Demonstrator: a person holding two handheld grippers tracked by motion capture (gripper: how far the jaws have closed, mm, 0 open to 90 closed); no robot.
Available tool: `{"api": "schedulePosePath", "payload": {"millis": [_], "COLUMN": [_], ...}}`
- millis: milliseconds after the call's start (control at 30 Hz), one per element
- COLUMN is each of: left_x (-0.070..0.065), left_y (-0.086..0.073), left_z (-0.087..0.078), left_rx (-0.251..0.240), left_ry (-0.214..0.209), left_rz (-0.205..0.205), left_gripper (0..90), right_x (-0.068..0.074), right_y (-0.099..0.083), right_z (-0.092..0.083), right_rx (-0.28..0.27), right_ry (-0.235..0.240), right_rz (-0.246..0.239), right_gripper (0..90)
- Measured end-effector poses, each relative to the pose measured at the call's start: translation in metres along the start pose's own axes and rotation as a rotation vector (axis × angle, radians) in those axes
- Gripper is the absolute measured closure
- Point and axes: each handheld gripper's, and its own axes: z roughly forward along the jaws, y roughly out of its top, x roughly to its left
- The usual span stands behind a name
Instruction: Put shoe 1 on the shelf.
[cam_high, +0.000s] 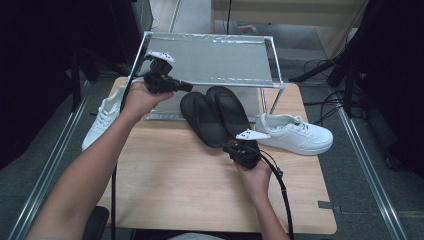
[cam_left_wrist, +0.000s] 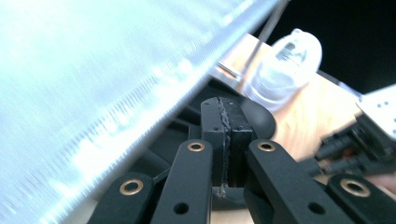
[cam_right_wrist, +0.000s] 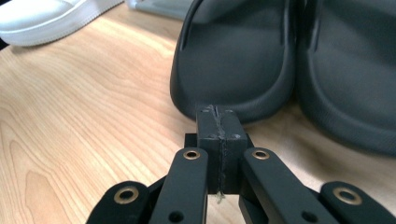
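- While both hands hover over it, the wooden tabletop carries everything, and it is the biggest thing out here.
- Next in size, the metal-framed shelf stands at the far edge, its pale top panel looming bright in the left gripper view.
- Two black slippers lie side by side near the middle, toes toward the shelf, heels toward the person; in the right gripper view their rounded heels sit touching each other.
- A white sneaker rests on its sole just right of the slippers, toe pointing right.
- Another white sneaker hangs at the tabletop's left edge, beside the left forearm.
- The left hand-held gripper is up by the shelf's near left corner, pointing right above the slippers, jaws pressed together on nothing.
- The right hand-held gripper sits low at the heel of the nearer slipper, just short of it, jaws clamped flat together with nothing between them.
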Motion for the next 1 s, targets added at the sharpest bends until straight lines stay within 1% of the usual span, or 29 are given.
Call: {"api": "schedulePosePath", "payload": {"millis": [33,167,233,267,333,400,467,500,533,567,667,800,900,1000], "left_x": [0.002,0.009,0.014,0.017,0.022,0.027,0.030,0.030,0.031,0.032,0.031,0.030,0.030,0.030], "left_y": [0.007,0.021,0.024,0.025,0.025,0.023,0.021,0.019,0.019,0.018,0.016,0.015,0.015,0.015], "left_z": [0.001,0.005,0.007,0.008,0.012,0.015,0.020,0.020,0.020,0.020,0.020,0.020,0.020,0.020], "left_rx": [0.005,0.031,0.028,0.032,0.050,0.051,0.068,0.050,0.048,0.043,0.030,0.024,0.029,0.028], "left_ry": [0.011,0.044,0.056,0.061,0.071,0.062,0.060,0.054,0.052,0.047,0.050,0.056,0.063,0.062], "left_rz": [0.015,0.050,0.035,0.036,0.043,0.031,0.028,0.035,0.028,0.033,0.046,0.047,0.053,0.049], "left_gripper": [90.0,90.0,90.0,90.0,89.9,89.9,89.9,90.0,89.9,89.9,89.6,89.2,89.2,89.2], "right_x": [0.000,-0.001,-0.003,-0.004,-0.007,-0.010,-0.012,-0.013,-0.014,-0.015,-0.017,-0.017,-0.016,-0.014], "right_y": [-0.001,-0.007,-0.008,-0.009,-0.008,-0.007,-0.006,-0.006,-0.005,-0.005,-0.003,-0.002,-0.003,-0.005], "right_z": [0.000,0.004,0.006,0.006,0.006,0.006,0.008,0.009,0.010,0.011,0.016,0.016,0.012,0.012], "right_rx": [0.009,0.025,0.034,0.033,0.032,0.031,0.040,0.041,0.044,0.043,0.045,0.049,0.053,0.065], "right_ry": [0.000,0.000,-0.001,-0.005,-0.006,-0.001,-0.003,-0.010,-0.014,-0.014,-0.005,-0.003,0.001,0.012], "right_rz": [0.001,-0.002,0.005,0.004,0.012,0.021,0.033,0.034,0.029,0.032,0.040,0.047,0.030,0.012], "right_gripper": [90.0,90.0,90.0,90.0,89.9,89.9,90.0,90.0,90.0,90.0,90.0,90.0,90.0,90.0]}}
